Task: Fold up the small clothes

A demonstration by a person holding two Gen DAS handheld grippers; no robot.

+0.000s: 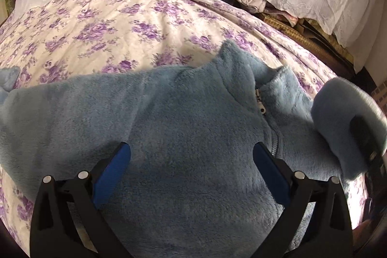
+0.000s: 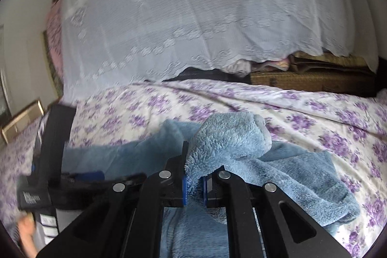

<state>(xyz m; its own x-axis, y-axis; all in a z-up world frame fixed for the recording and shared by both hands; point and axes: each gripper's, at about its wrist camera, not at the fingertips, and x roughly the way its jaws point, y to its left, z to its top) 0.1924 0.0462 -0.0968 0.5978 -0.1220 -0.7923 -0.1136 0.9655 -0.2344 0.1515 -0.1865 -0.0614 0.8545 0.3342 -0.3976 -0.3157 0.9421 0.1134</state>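
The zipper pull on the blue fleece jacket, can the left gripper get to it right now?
Probably yes. The left gripper is open above the jacket, and the zipper pull lies exposed just ahead to its right, with nothing covering it. The sleeve in the right gripper sits farther right.

A bed (image 1: 101, 23) under a white sheet printed with purple flowers carries a pale blue fleece jacket (image 1: 183, 127), spread across its near part.

left gripper (image 1: 191, 152): black angular arms | blue pads | round silver pins at the joints || right gripper (image 2: 194, 185): same black arms | blue pads | silver pins | white lettering on the left gripper's black body
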